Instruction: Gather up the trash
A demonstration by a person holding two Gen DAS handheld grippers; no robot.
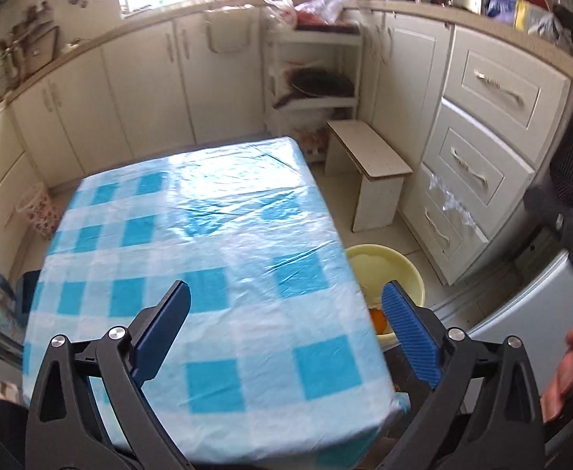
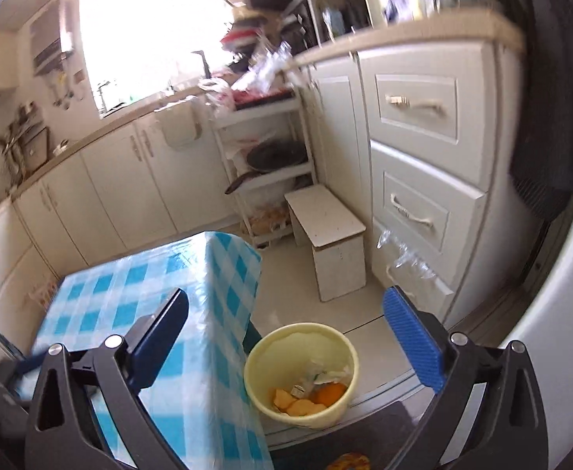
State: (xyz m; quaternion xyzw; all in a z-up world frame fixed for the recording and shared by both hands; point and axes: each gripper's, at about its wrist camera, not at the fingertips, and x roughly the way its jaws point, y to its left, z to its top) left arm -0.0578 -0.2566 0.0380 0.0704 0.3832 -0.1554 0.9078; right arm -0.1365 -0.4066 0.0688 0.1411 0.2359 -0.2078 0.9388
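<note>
Left wrist view: blue-and-white checked table [image 1: 208, 235] in a cream-cabinet kitchen, nothing lying on its cloth.

Left to right: floral bag [image 1: 39, 211] on the floor, table, yellow bin [image 2: 302, 372] on the floor just beside the table's right edge, white stool [image 2: 329, 243], drawer unit [image 2: 423, 180]. Left gripper [image 1: 286, 329] and right gripper [image 2: 286, 337] both stand wide apart, holding nothing. Bin holds orange peel [image 2: 306, 399] and crumpled paper; the table half hides it in the left view. Counter clutter is blurred.
</note>
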